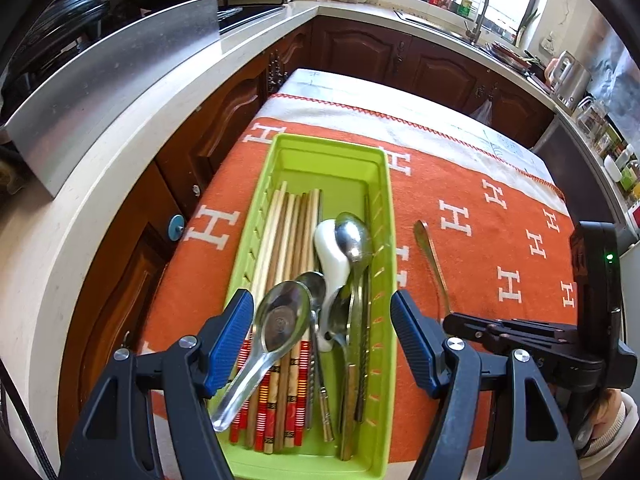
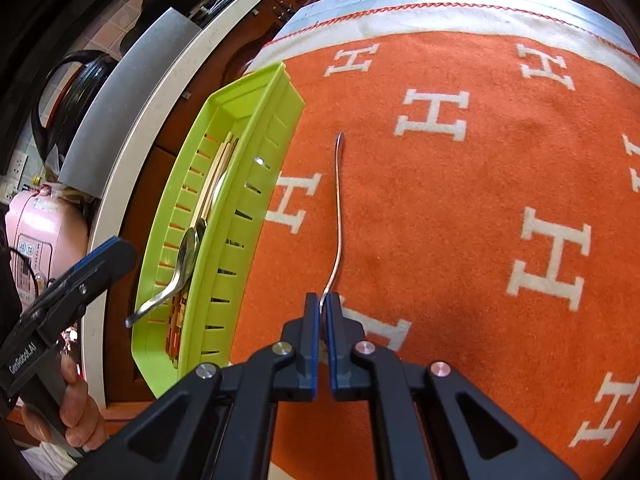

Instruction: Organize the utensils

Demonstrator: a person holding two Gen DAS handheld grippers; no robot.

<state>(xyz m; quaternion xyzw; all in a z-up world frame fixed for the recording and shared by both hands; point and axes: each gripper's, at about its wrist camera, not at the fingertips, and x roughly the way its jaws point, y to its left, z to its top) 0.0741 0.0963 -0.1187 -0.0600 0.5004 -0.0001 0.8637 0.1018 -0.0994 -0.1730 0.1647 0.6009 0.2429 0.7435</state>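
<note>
Closed right tongs (image 2: 323,305) are seen pinched on the thin handle of a metal spoon (image 2: 339,204) lying on the orange cloth (image 2: 460,208); its gripped end is hidden between the pads. Left tongs (image 1: 322,334) are held wide open over the green tray (image 1: 382,216), empty, above chopsticks (image 1: 286,240) and spoons whose handles overlap and are hard to separate.

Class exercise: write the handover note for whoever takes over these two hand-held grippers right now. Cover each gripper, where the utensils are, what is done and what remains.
Right gripper: shut on the metal spoon lying on the orange blanket, beside the green tray.
Left gripper: open, empty, over the near end of the green tray.
Done: chopsticks, steel spoons and a white ceramic spoon already lie in the tray.
Left: lift the gripped spoon and lay it in the tray with the other spoons.
</note>
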